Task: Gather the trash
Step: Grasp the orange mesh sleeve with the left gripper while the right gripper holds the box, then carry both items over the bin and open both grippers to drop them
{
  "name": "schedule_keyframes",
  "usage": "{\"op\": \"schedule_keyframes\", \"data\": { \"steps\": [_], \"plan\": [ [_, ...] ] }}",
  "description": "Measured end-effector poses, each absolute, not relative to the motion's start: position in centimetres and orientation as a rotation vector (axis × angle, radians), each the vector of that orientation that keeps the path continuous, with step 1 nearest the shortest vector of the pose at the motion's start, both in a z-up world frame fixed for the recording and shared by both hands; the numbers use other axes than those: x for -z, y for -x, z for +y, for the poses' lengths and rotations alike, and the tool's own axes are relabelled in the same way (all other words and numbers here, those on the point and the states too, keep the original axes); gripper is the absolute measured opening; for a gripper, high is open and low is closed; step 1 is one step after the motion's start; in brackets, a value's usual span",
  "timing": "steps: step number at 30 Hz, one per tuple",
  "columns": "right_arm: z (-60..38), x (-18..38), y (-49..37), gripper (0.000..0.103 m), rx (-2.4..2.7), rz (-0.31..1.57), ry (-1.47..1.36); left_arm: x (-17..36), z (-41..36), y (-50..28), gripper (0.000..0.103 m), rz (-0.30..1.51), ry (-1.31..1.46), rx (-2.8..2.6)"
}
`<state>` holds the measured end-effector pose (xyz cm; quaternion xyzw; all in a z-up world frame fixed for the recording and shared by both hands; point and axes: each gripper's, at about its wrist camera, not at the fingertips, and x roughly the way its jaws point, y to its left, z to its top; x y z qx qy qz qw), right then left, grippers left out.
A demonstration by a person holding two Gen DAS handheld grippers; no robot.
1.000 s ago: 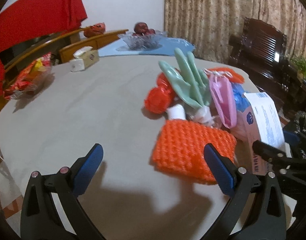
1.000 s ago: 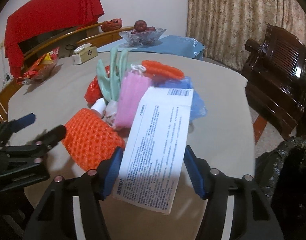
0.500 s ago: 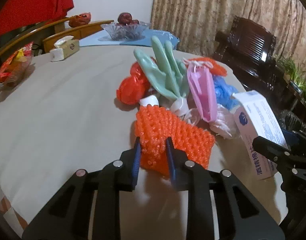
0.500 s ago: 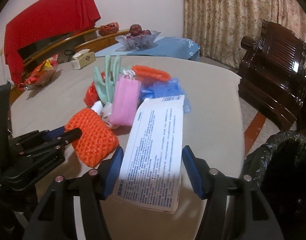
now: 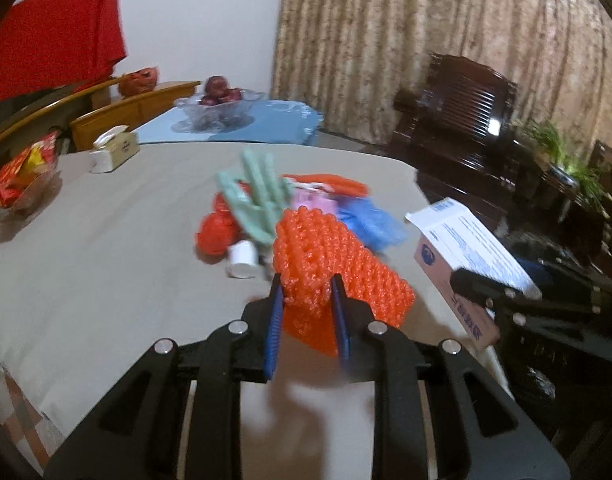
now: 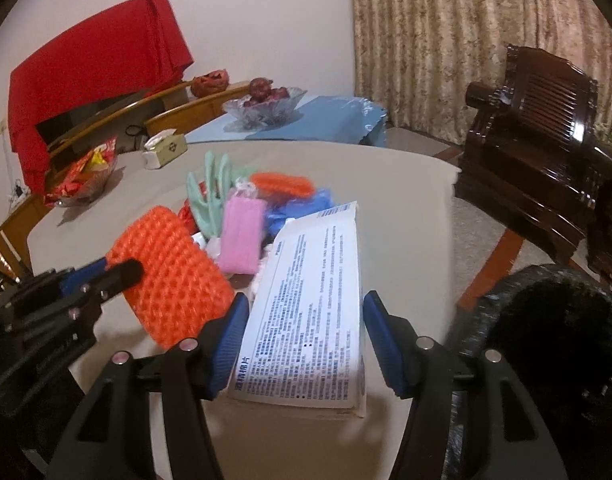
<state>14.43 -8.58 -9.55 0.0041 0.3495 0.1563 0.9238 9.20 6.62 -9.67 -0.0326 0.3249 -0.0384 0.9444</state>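
My left gripper (image 5: 306,308) has its jaws pinching the orange foam net (image 5: 330,264), held tilted above the surface (image 5: 105,272). My right gripper (image 6: 306,344) has its jaws clamped on the sides of the white printed box (image 6: 310,312), beside the black trash bag (image 6: 546,360). The other trash stays heaped mid-surface: green glove (image 6: 209,200), pink mask (image 6: 241,236).

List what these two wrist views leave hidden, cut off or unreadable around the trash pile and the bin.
- Trash bin, right wrist view: cut off by the frame edge; its inside is too dark to see.
- White box, right wrist view: print is too small to read; whether the right gripper pads press its sides is unclear.
- Pink item, left wrist view: mostly hidden behind the orange foam net.
- Pile, left wrist view: motion blur hides detail.
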Motion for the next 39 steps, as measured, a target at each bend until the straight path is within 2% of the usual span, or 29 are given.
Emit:
{"op": "schedule_keyframes", "data": {
  "steps": [8, 21, 24, 25, 26, 28, 30, 34, 39],
  "plan": [
    [-15.6, 8.5, -11.8, 0.058, -0.176, 0.715, -0.044, 9.7, 1.0, -9.2, 0.022, 0.683, 0.032, 0.210],
    [-27.1, 11.4, -7.2, 0.058, 0.090, 0.791, -0.122, 10.3, -11.3, -10.3, 0.022, 0.692, -0.032, 0.484],
    [-28.6, 11.6, -6.3, 0.061, 0.131, 0.792, -0.135, 10.6, -13.7, -10.4, 0.023, 0.699, -0.035, 0.541],
    [-29.1, 11.6, -6.0, 0.062, 0.139, 0.791, -0.139, 10.6, -14.6, -10.5, 0.025, 0.702, -0.035, 0.561],
    [-29.5, 11.4, -5.7, 0.062, 0.154, 0.782, -0.138, 10.7, -15.1, -10.5, 0.031, 0.703, -0.039, 0.571],
    [-29.8, 11.0, -5.6, 0.073, 0.171, 0.770, -0.135, 10.8, -15.6, -10.4, 0.040, 0.703, -0.036, 0.586],
    [-30.4, 10.5, -5.1, 0.080, 0.196, 0.748, -0.126, 10.8, -15.9, -10.2, 0.054, 0.702, -0.032, 0.595],
    [-30.6, 9.9, -5.2, 0.092, 0.211, 0.717, -0.120, 10.5, -15.5, -10.0, 0.063, 0.692, -0.028, 0.582],
    [-29.1, 9.2, -5.9, 0.097, 0.171, 0.681, -0.123, 9.7, -12.3, -9.7, 0.077, 0.661, -0.019, 0.505]
  ]
}}
